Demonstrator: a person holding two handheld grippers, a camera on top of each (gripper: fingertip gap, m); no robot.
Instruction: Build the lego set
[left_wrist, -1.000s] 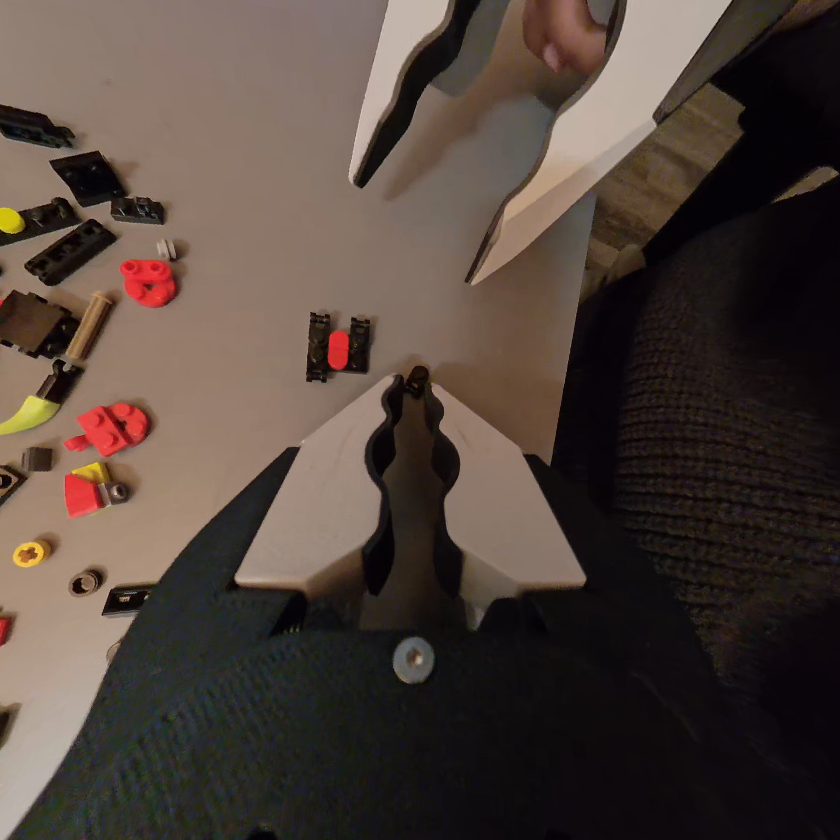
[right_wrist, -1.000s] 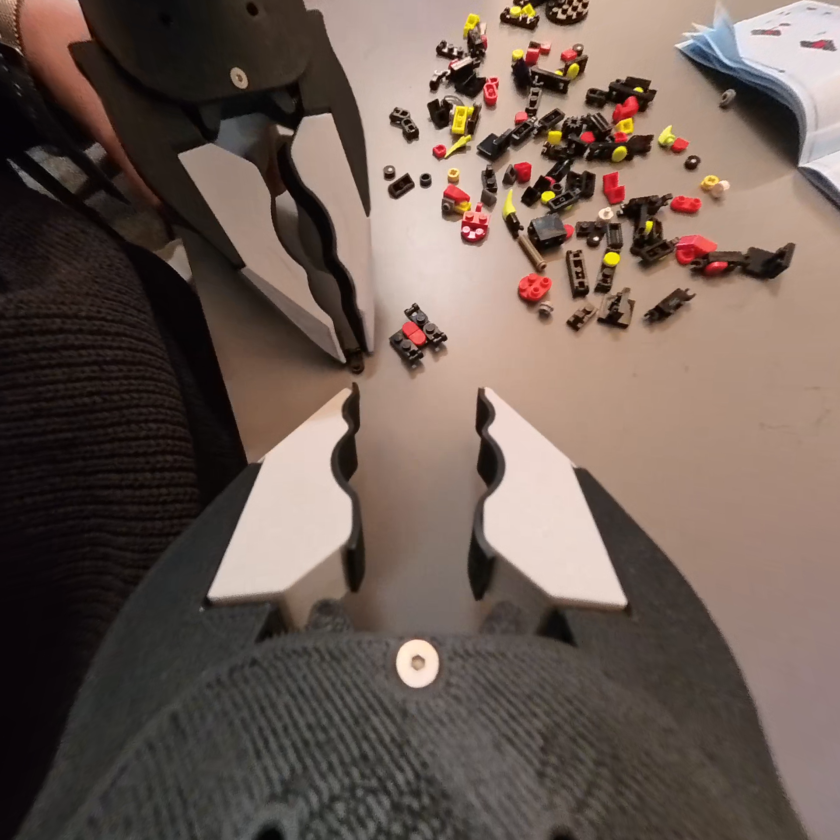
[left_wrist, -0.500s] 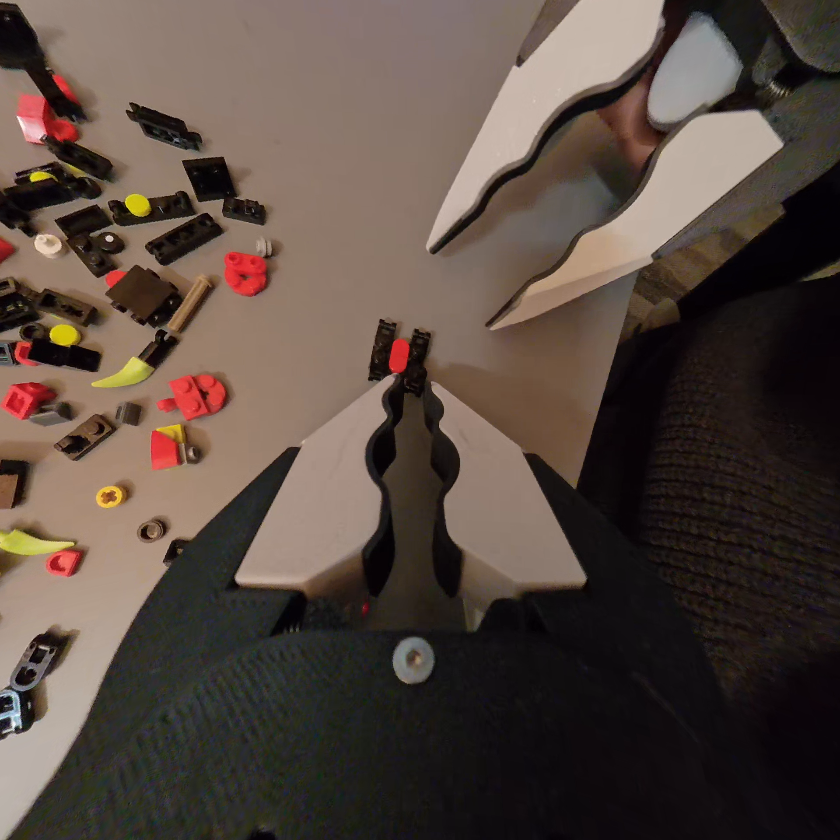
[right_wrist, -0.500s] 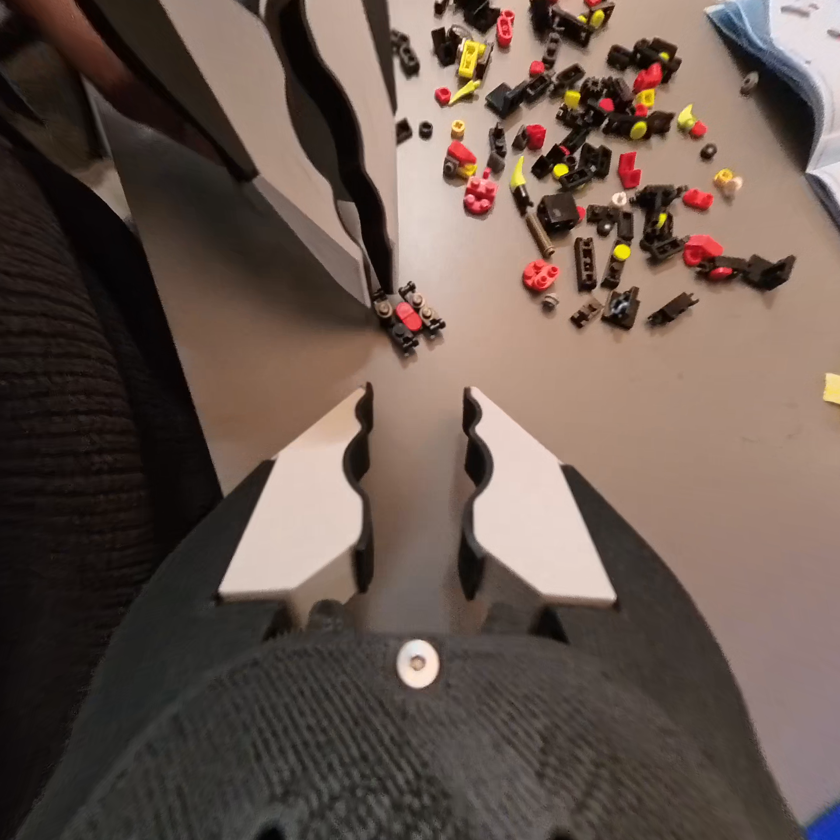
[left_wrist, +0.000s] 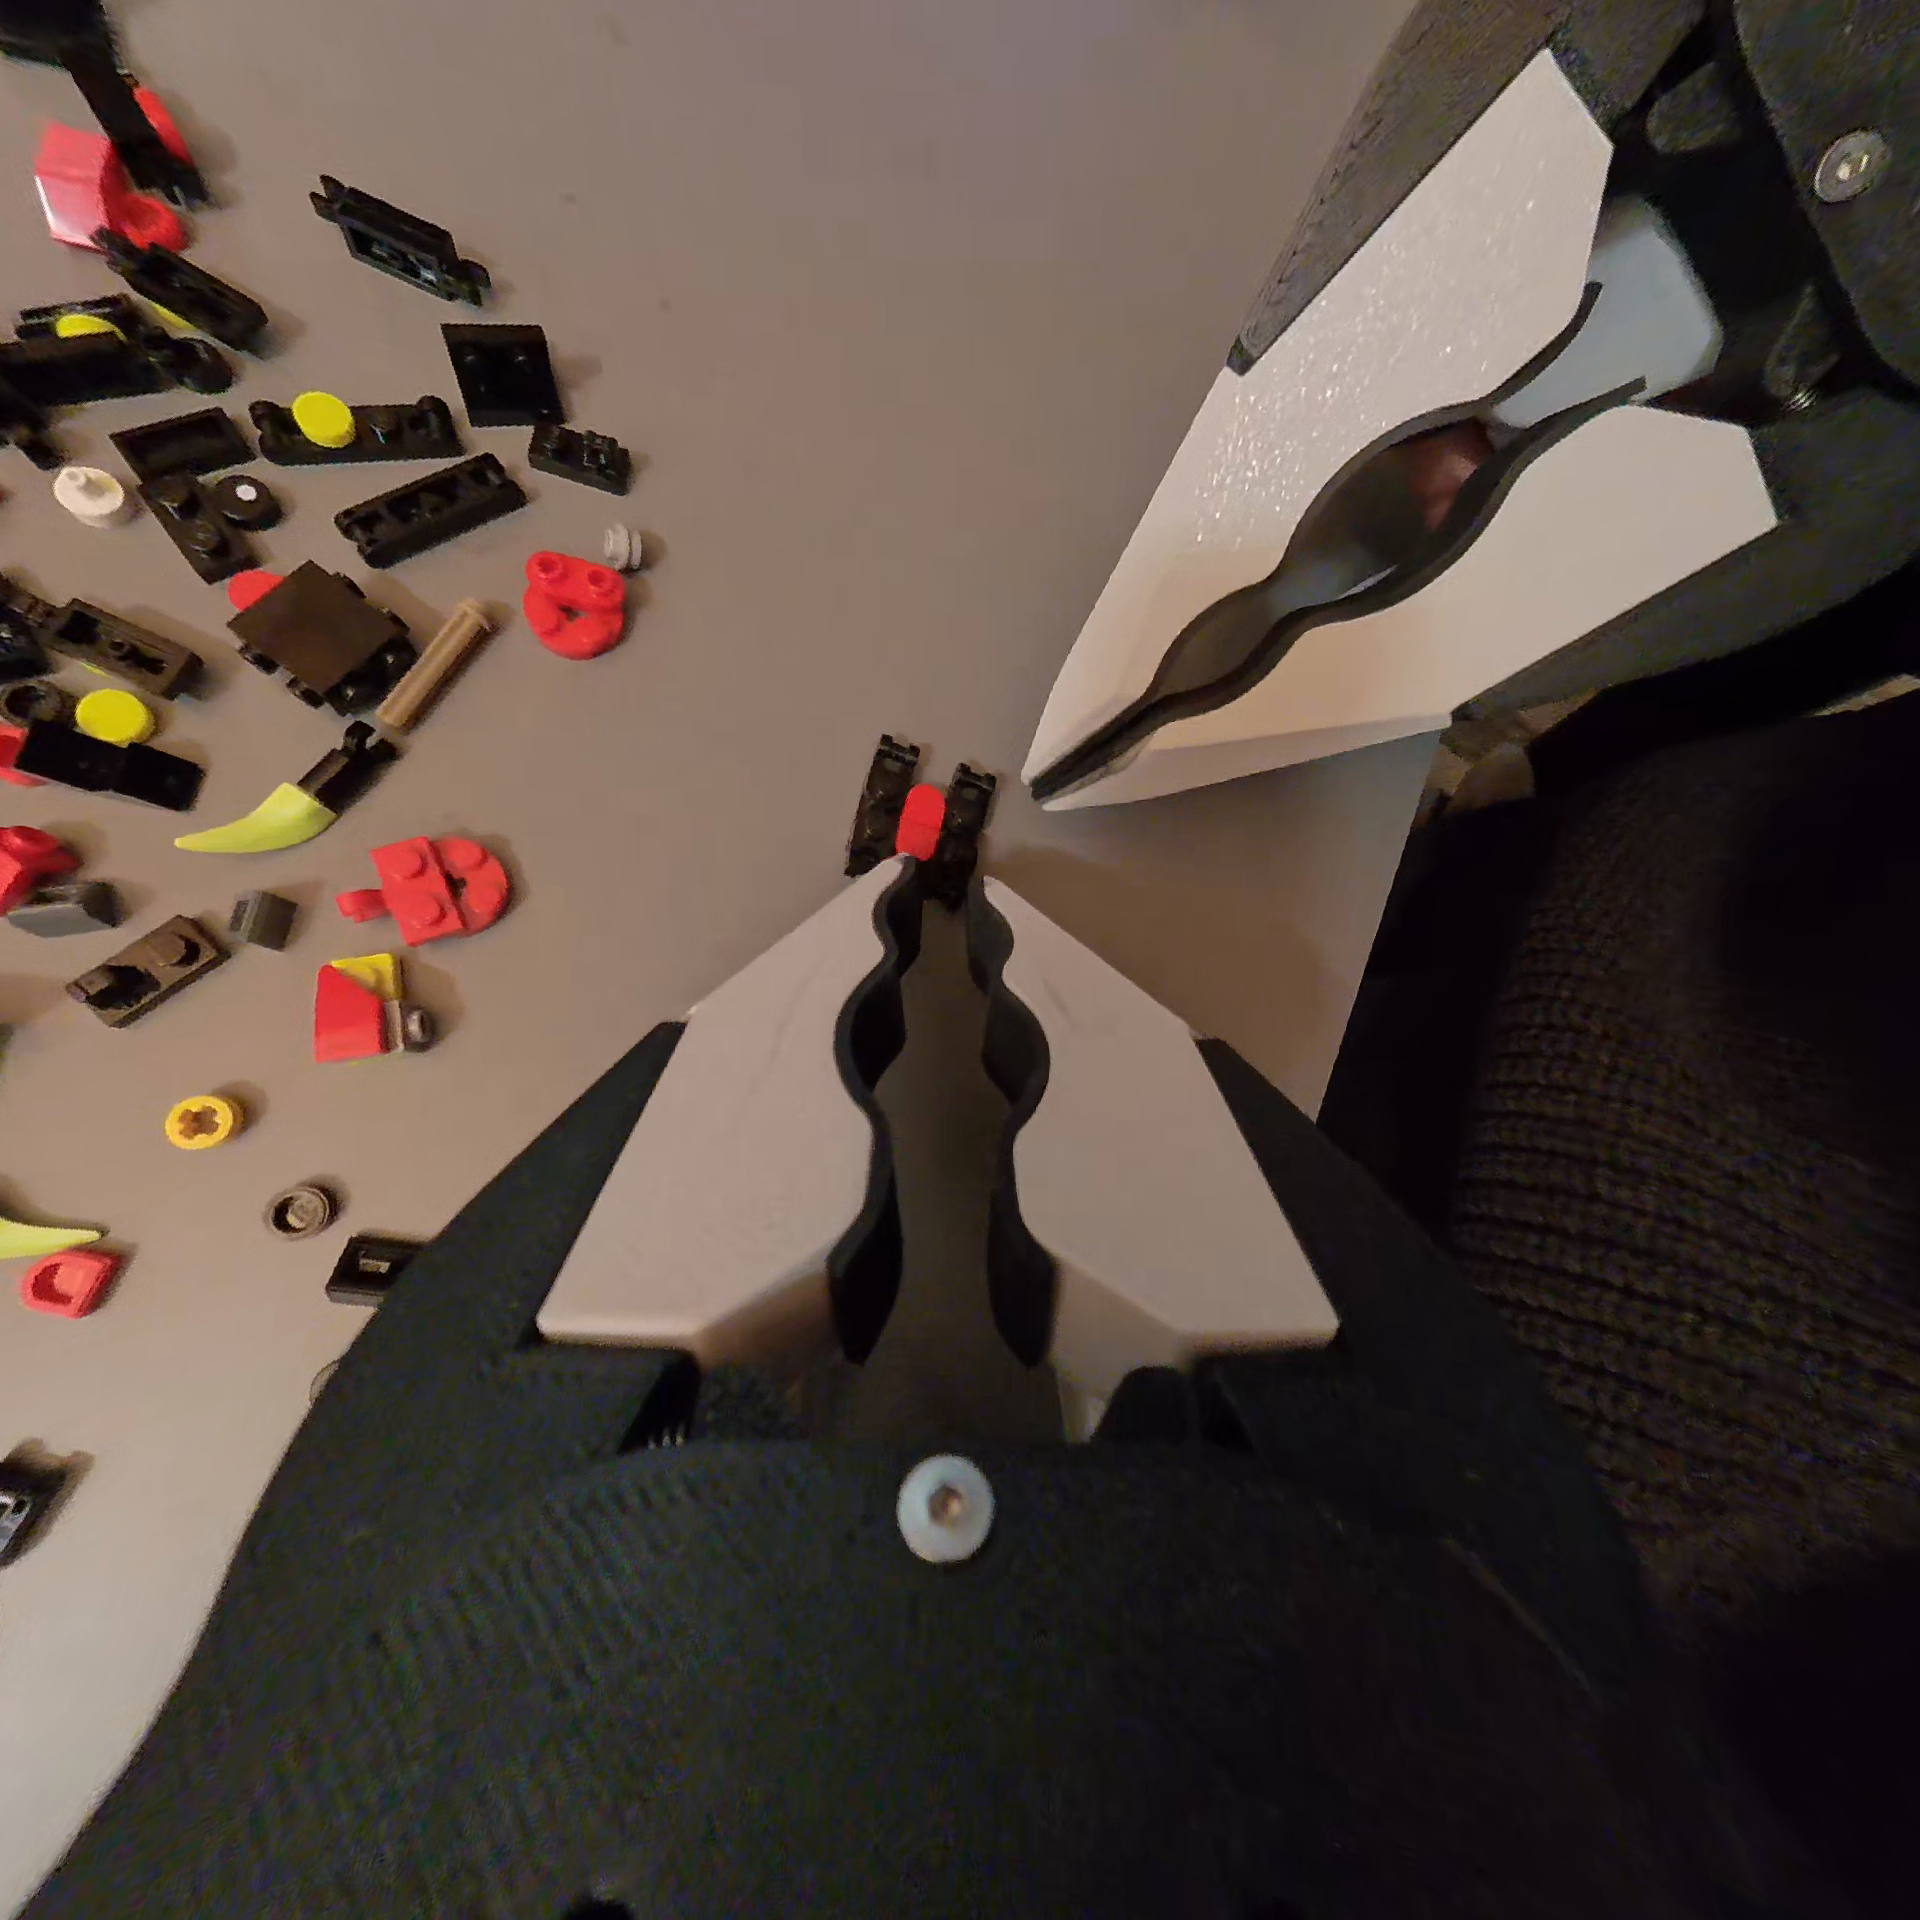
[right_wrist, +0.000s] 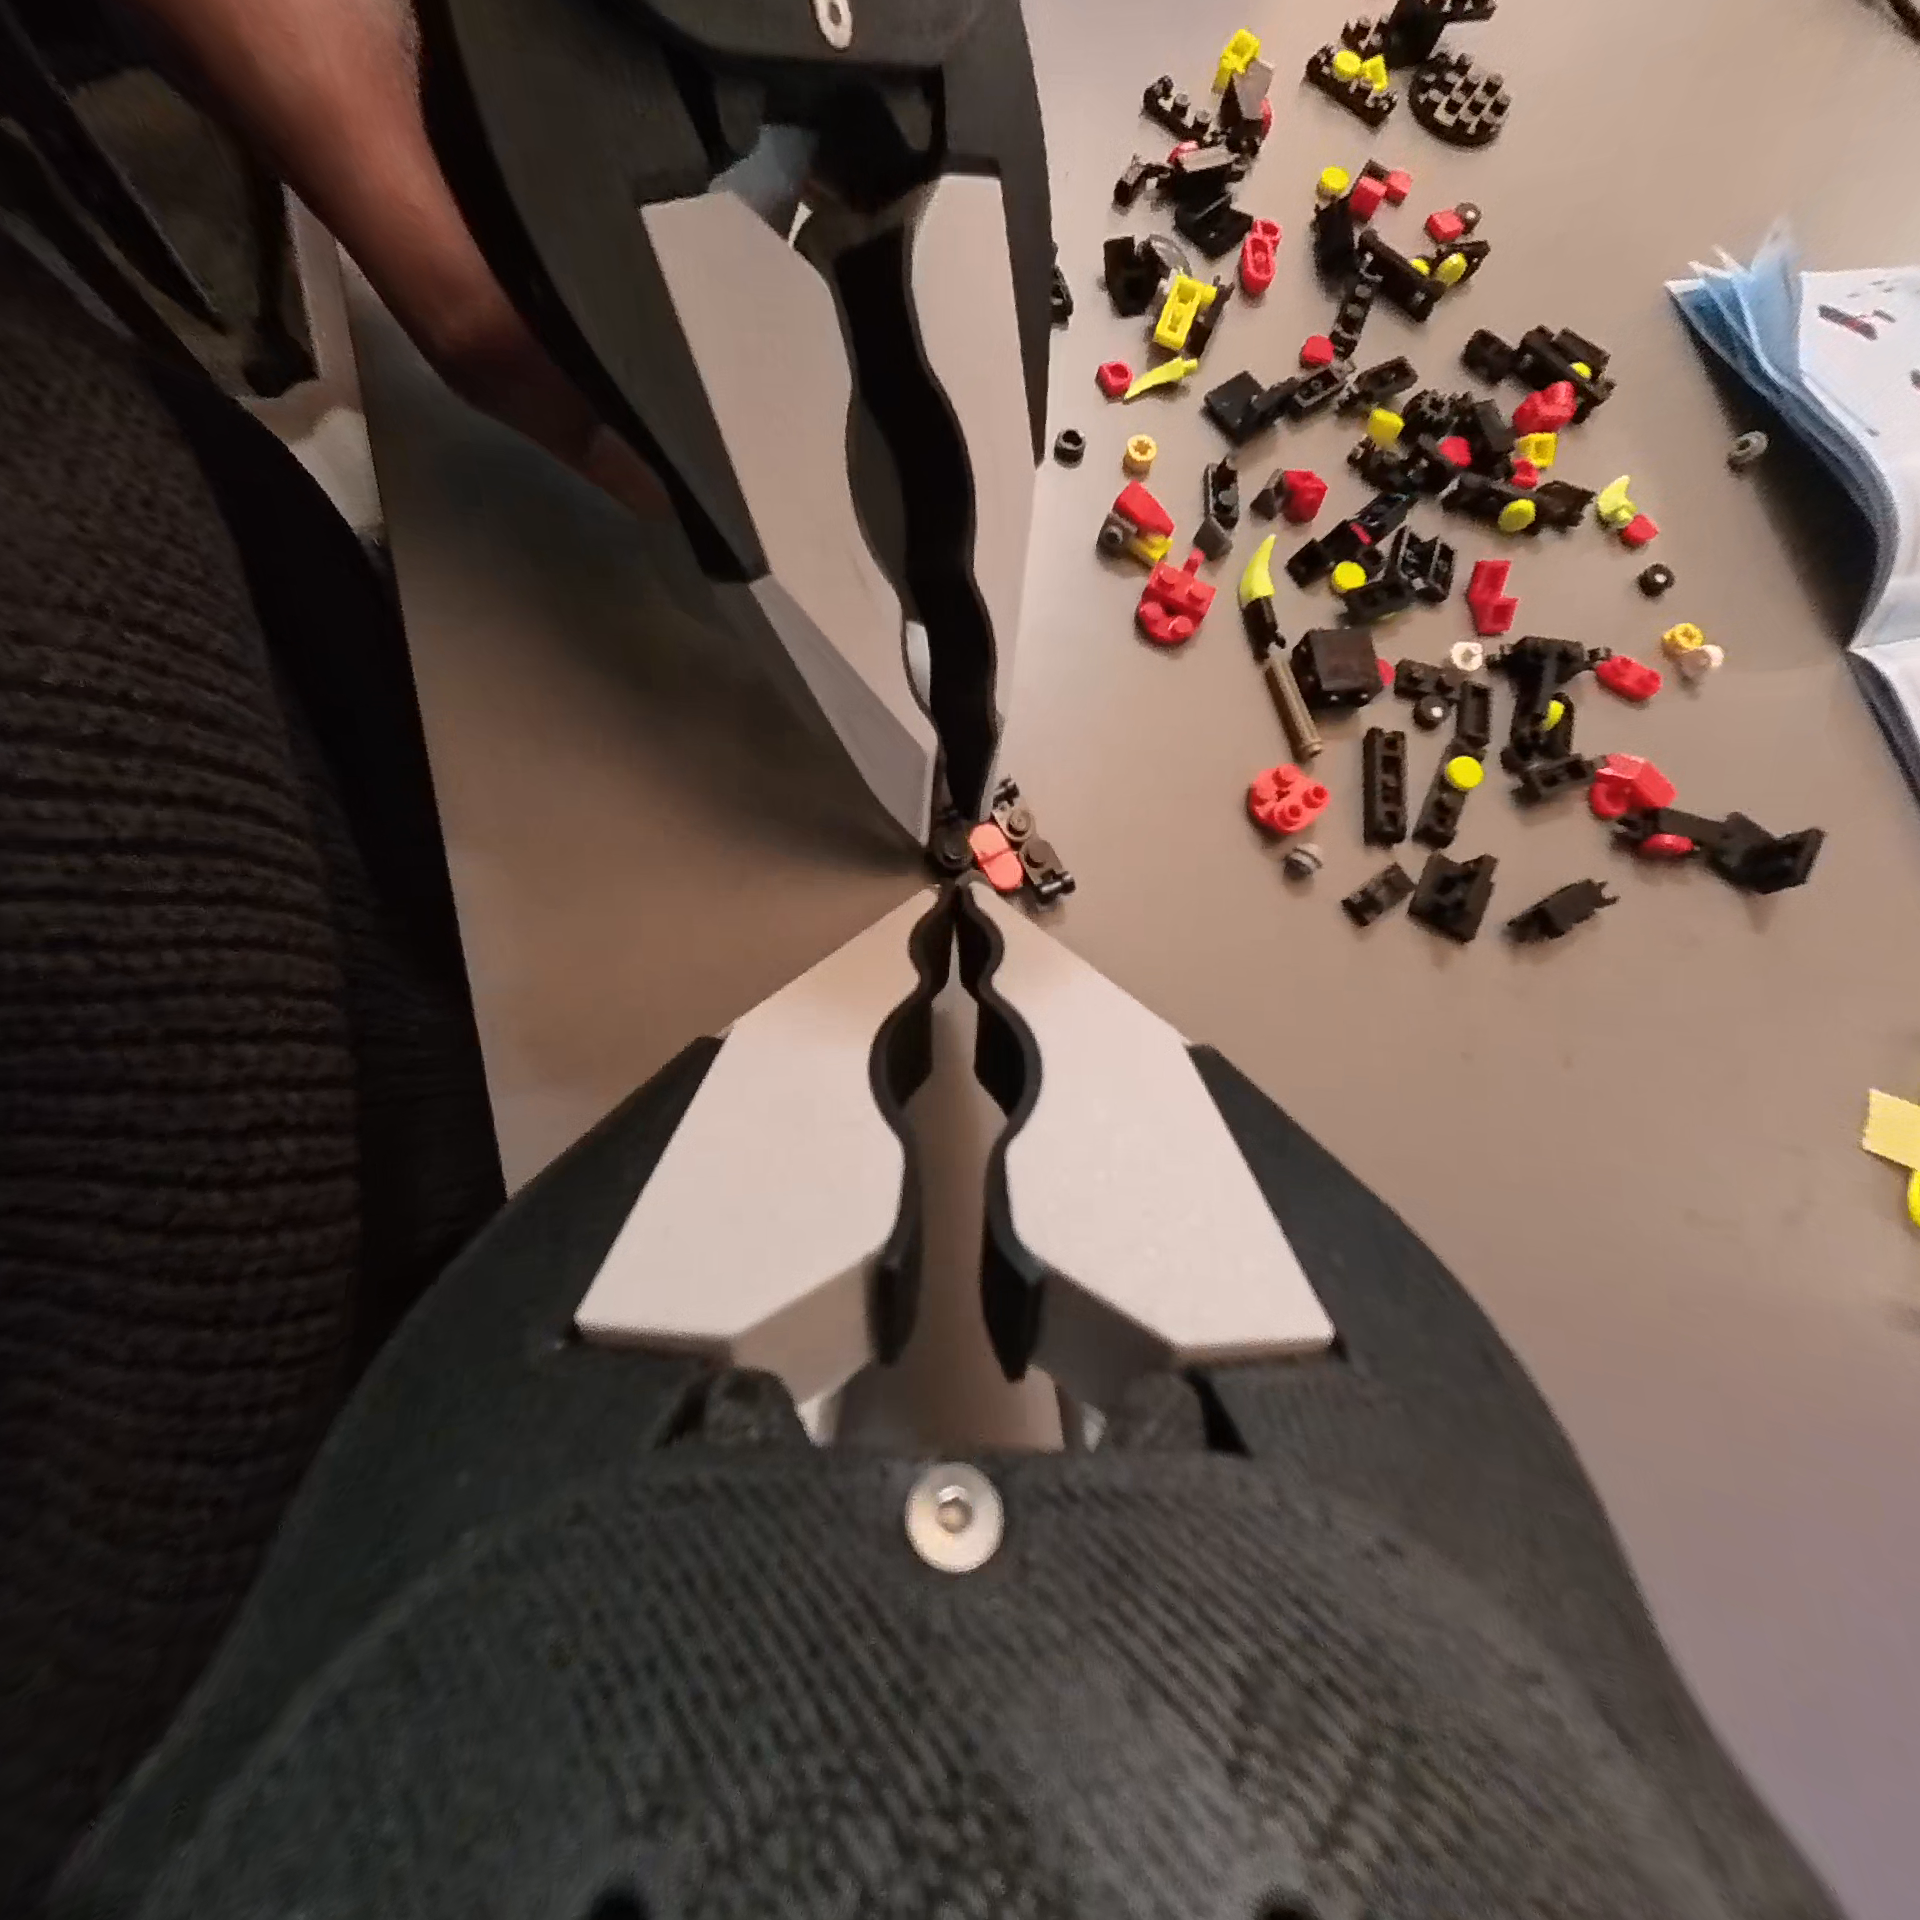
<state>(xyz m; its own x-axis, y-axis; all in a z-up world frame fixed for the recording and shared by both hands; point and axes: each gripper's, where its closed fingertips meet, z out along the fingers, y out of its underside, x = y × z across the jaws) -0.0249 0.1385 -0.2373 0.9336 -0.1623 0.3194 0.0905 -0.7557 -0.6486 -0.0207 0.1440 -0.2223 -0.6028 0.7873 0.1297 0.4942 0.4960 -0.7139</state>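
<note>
A small assembly of two black plates joined by a red tile (left_wrist: 920, 821) lies on the grey table (left_wrist: 831, 312) near its edge. My left gripper (left_wrist: 940, 888) is shut on a small black piece (left_wrist: 943, 878) and holds it against the near end of the assembly. In the right wrist view the left gripper (right_wrist: 954, 821) comes down from above, with the black piece (right_wrist: 948, 847) at its tips beside the assembly (right_wrist: 1013, 852). My right gripper (right_wrist: 956, 902) is shut, its tips just short of that piece. It also shows in the left wrist view (left_wrist: 1039, 787), beside the assembly.
Many loose black, red and yellow-green pieces (left_wrist: 312, 623) lie spread to the left, and they also show in the right wrist view (right_wrist: 1403, 520). An open booklet (right_wrist: 1829, 416) lies at the far right. The table edge (left_wrist: 1382, 935) and dark knitted clothing (left_wrist: 1662, 1143) are close by. The grippers are tip to tip, or close to it.
My left gripper carried the small black piece forward to the assembly. My right gripper's jaws closed with nothing between them and its tips moved in next to the assembly.
</note>
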